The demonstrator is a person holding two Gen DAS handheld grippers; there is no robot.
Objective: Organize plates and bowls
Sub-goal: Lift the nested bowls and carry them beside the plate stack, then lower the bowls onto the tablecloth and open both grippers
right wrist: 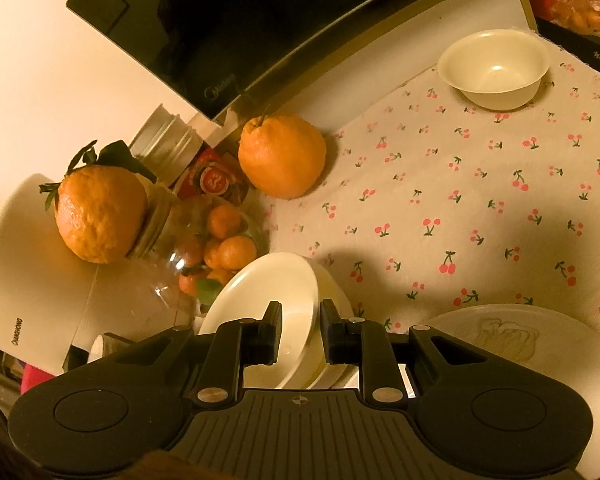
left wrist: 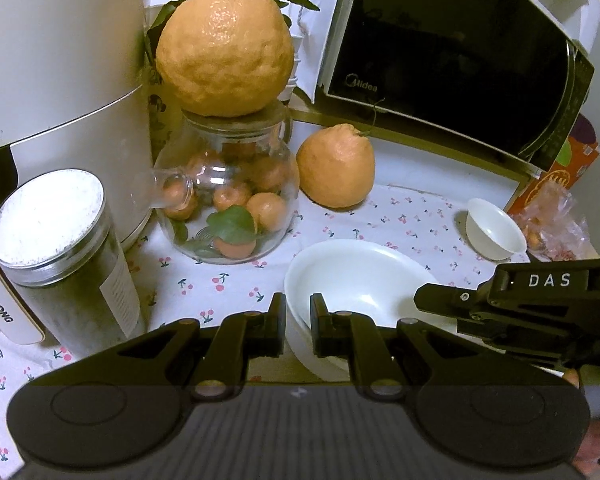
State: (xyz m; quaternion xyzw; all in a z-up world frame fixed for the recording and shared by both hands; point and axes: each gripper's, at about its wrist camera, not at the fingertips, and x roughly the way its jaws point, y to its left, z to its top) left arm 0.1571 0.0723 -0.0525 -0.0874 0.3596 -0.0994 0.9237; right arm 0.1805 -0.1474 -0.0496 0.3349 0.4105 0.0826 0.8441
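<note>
A stack of white bowls [left wrist: 352,276] sits on the cherry-print cloth. My left gripper [left wrist: 298,326] is shut on the stack's near left rim. My right gripper [right wrist: 300,334] is shut on the rim of the same stack [right wrist: 268,292], and its black body [left wrist: 520,308] shows at the right of the left wrist view. A small white bowl [left wrist: 494,230] stands alone farther right, and also shows in the right wrist view [right wrist: 494,68]. A large pale plate [right wrist: 520,344] lies at the right of the right wrist view.
A glass jar of small oranges [left wrist: 228,204] with a big citrus [left wrist: 224,46] on its lid stands left of the bowls. Another citrus [left wrist: 336,166] sits before the Midea microwave [left wrist: 452,52]. A metal-lidded jar [left wrist: 60,248] and a white appliance [left wrist: 60,40] stand at the left.
</note>
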